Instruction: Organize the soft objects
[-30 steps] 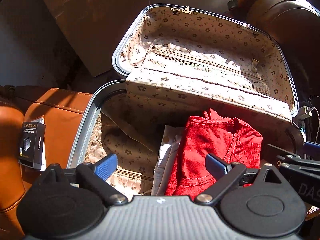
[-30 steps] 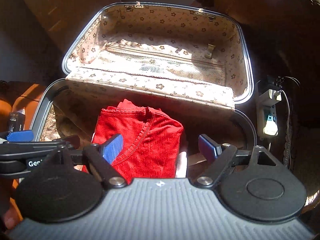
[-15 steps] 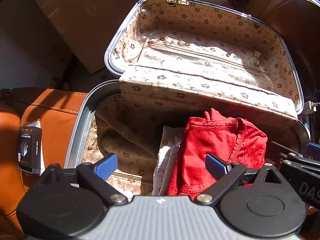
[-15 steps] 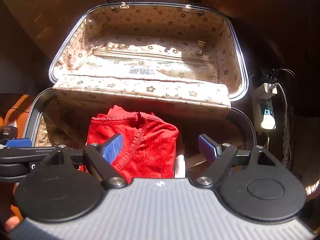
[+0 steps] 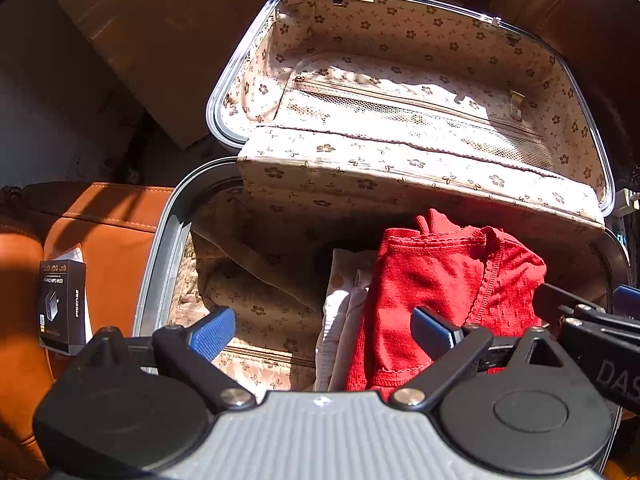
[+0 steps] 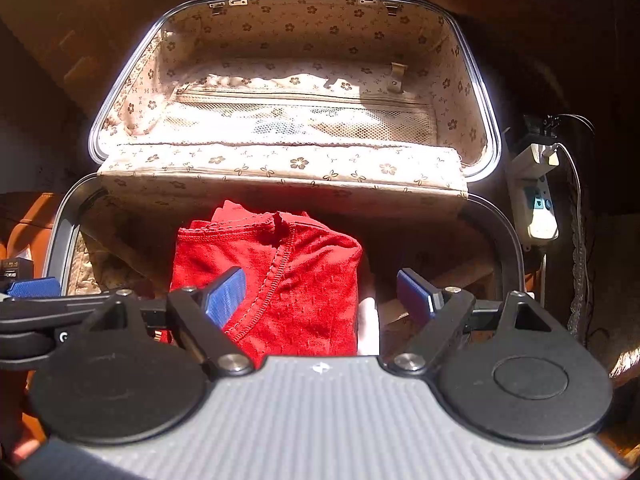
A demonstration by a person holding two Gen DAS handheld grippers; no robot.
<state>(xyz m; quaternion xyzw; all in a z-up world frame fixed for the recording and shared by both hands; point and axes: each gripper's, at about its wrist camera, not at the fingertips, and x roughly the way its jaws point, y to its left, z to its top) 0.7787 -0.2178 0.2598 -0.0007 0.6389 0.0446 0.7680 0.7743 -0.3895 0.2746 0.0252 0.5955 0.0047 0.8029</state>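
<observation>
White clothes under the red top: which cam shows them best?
Left wrist. The white clothes show as a folded stack beside the red top. Right wrist shows only a white sliver past the top's right edge.

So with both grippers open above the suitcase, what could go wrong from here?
1. The red top lies loosely bunched over the white garment; a pinch by the right gripper might lift only one layer or drag both.
2. The left gripper and right gripper sit close together and could collide.
3. The propped suitcase lid could drop if bumped.
</observation>
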